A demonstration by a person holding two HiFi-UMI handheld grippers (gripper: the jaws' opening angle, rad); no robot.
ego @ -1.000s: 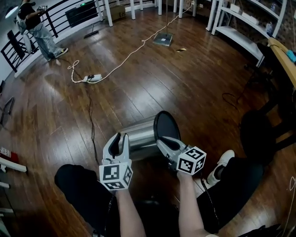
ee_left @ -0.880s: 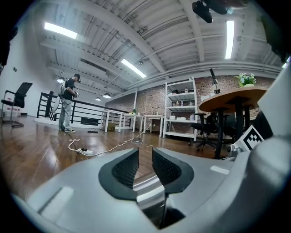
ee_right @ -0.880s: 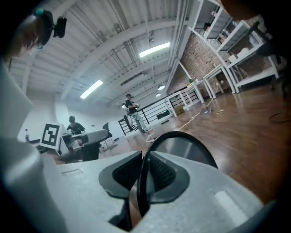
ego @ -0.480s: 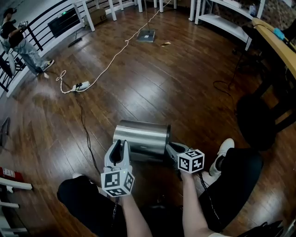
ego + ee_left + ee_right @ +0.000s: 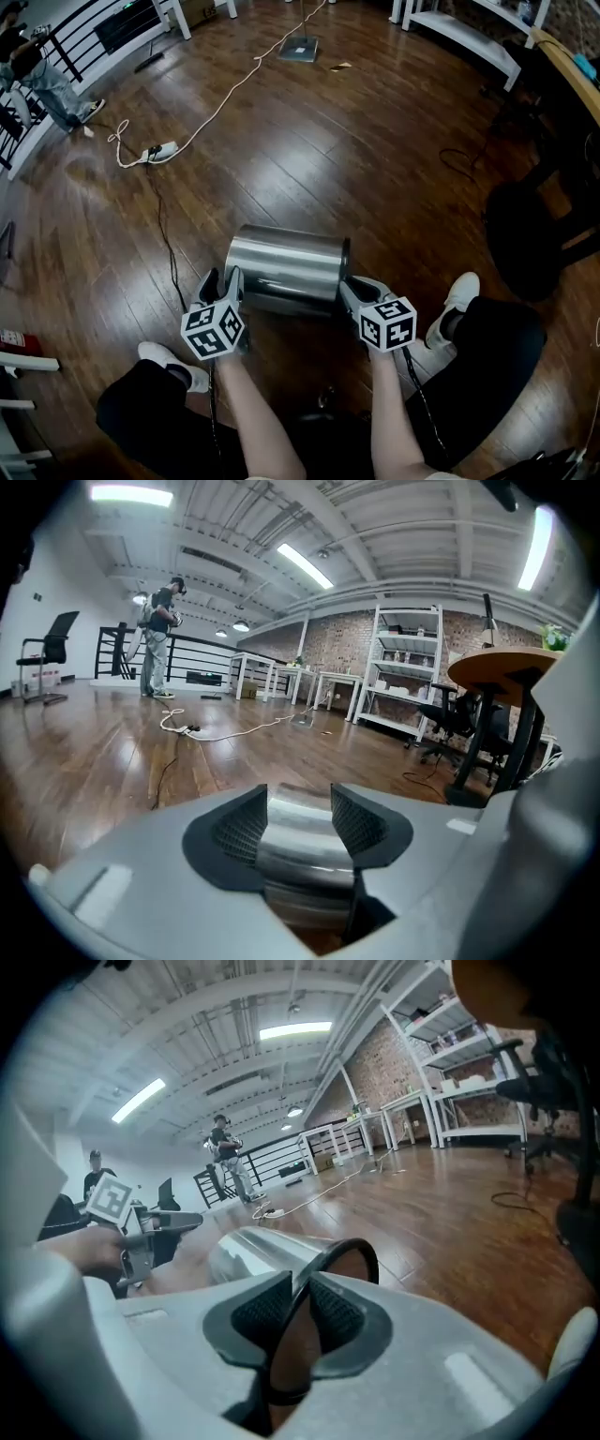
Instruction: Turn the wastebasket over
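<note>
The wastebasket (image 5: 286, 267), a shiny steel cylinder with a black rim (image 5: 345, 267), lies on its side on the wooden floor between my knees, mouth toward the right. My right gripper (image 5: 352, 289) is shut on that black rim (image 5: 361, 1246), which runs between its pads (image 5: 262, 1321). My left gripper (image 5: 220, 279) is at the basket's closed left end. Its jaws are opening, and the steel wall (image 5: 300, 841) shows in the gap without the pads (image 5: 239, 827) pressing on it. In the right gripper view the left gripper (image 5: 141, 1227) shows beyond the steel body (image 5: 253, 1251).
A white cable and power strip (image 5: 159, 150) trail across the floor beyond the basket. A black office chair (image 5: 534, 234) stands at the right, white shelving (image 5: 459, 28) behind it. A person (image 5: 42, 75) stands by the railing at the far left. My shoes (image 5: 169, 366) (image 5: 459, 300) flank the basket.
The basket has gone from tilted, mouth showing, to flat on its side. Both grippers have come down. The left gripper dropped to the basket's left end and its jaws have spread.
</note>
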